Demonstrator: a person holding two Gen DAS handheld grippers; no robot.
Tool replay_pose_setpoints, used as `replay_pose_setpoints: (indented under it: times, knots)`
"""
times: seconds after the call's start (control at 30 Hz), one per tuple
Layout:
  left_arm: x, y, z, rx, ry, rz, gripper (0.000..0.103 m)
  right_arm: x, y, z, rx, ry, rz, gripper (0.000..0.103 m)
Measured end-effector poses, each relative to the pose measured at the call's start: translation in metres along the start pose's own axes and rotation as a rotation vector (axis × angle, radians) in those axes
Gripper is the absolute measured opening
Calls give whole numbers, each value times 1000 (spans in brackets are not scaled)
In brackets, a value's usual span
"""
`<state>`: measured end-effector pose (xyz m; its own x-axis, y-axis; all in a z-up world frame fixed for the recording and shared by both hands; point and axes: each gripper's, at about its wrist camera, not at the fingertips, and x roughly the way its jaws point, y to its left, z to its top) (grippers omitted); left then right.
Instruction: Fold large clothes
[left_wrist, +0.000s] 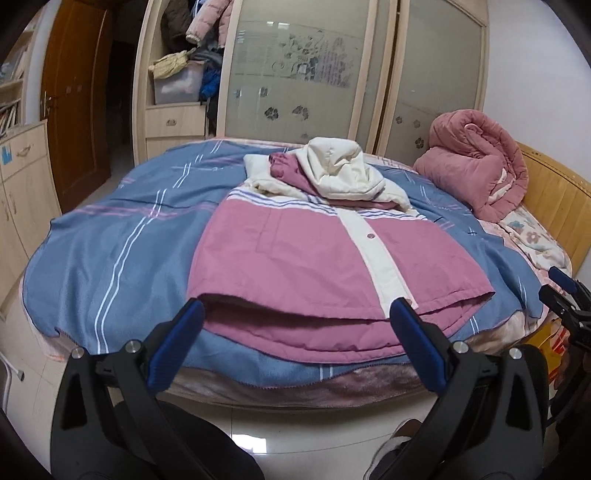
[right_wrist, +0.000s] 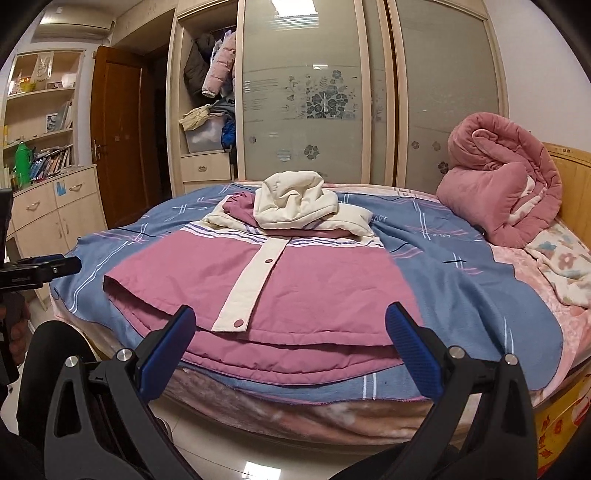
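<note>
Pink hooded jacket (left_wrist: 295, 254) spread front-up on the blue plaid blanket (left_wrist: 110, 251) covering the bed (right_wrist: 332, 417), hem toward the near edge, cream hood (left_wrist: 340, 166) bunched at the far end, likely laid flat this way so the sides and hem can be reached for folding. Sleeves apparently already tucked in, judging by the narrow outline and the doubled layer at the hem. Cream button placket (right_wrist: 258, 280) running up the middle.

Left gripper (left_wrist: 295, 343) spread wide, holding nothing, poised off the bed edge before the hem's left part. Right gripper (right_wrist: 291, 343) likewise spread and empty, facing the hem's right part; both probably lined up to pinch the hem and carry it toward the hood.

Rolled pink quilt (right_wrist: 502, 184) against the wooden headboard (right_wrist: 572, 184) on the right, well apart from the jacket. Glass-door wardrobe (right_wrist: 314, 92) behind, bookshelf (right_wrist: 40, 129) and brown door (right_wrist: 118, 136) far left. Nothing lying across the jacket; only the heaped hood may bulk the fold
</note>
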<state>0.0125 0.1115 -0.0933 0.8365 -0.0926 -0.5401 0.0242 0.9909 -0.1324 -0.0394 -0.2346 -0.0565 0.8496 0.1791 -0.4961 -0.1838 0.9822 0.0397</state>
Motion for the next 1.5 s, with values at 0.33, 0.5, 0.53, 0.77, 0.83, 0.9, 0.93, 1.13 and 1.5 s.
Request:
replay_pose_setpoints:
  times: [0.33, 0.5, 0.53, 0.77, 0.83, 0.9, 0.93, 1.13, 1.5]
  knots:
    - [5, -8, -2, 26, 20, 7, 101, 5, -7, -1, 18, -2, -8, 102]
    - [8, -11, -2, 31, 28, 6, 101, 6, -10, -4, 24, 3, -14, 102]
    - [8, -11, -2, 31, 29, 6, 101, 7, -11, -5, 27, 5, -15, 102]
    - [12, -13, -3, 35, 39, 5, 101, 9, -18, -8, 38, 13, -23, 102]
    - [14, -14, -4, 40, 44, 5, 101, 10, -19, -10, 42, 16, -23, 102]
    - [15, -16, -5, 48, 45, 5, 101, 12, -20, -12, 42, 22, -23, 102]
    - [15, -17, -5, 50, 46, 5, 101, 12, -21, -12, 41, 23, -24, 102]
    - [18, -16, -7, 58, 53, 12, 101, 17, -21, -11, -18, 29, -46, 102]
    - [26, 3, -12, 6, 77, 22, 101, 46, -18, -37, -574, 22, -228, 102]
